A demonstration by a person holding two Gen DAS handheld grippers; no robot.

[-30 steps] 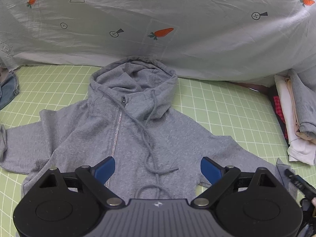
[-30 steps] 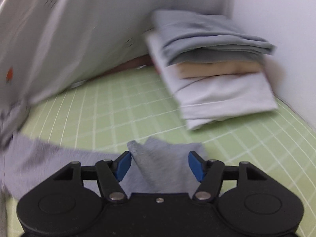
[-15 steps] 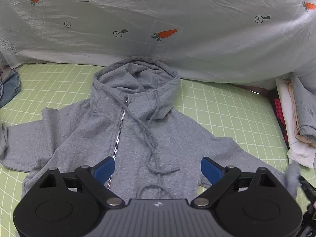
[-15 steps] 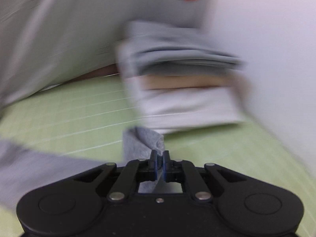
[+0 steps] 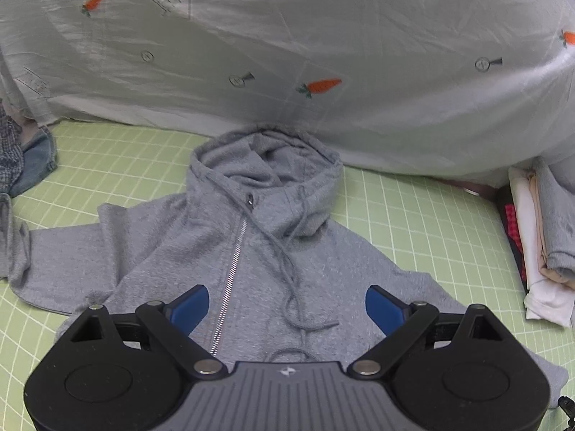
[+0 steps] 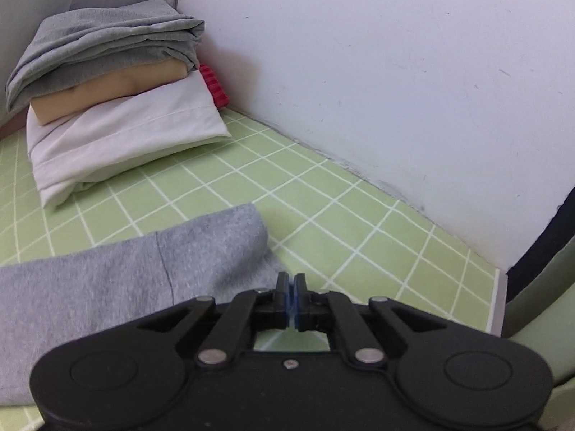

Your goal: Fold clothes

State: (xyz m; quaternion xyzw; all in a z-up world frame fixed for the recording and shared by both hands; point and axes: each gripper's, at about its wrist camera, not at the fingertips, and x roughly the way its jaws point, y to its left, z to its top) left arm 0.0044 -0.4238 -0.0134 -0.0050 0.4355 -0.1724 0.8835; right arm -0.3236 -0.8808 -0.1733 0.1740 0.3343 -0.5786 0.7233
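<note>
Green grid tabletop (image 5: 424, 222), hoodie (image 5: 230, 251) flat. Right tongs (image 6: 290, 283) pinched shut at sleeve cuff (image 6: 230, 237), grip unclear; left tongs (image 5: 287, 305) wide open, empty. Carry sleeve across chest, keep low.

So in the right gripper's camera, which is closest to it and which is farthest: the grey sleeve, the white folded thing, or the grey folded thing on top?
From the right gripper, nearest first:
1. Grey sleeve: right at the shut jaws, stretching off to the left.
2. White folded cloth: bottom of the pile, further back on the left.
3. Grey folded cloth: top of the pile, up by the wall corner.
</note>
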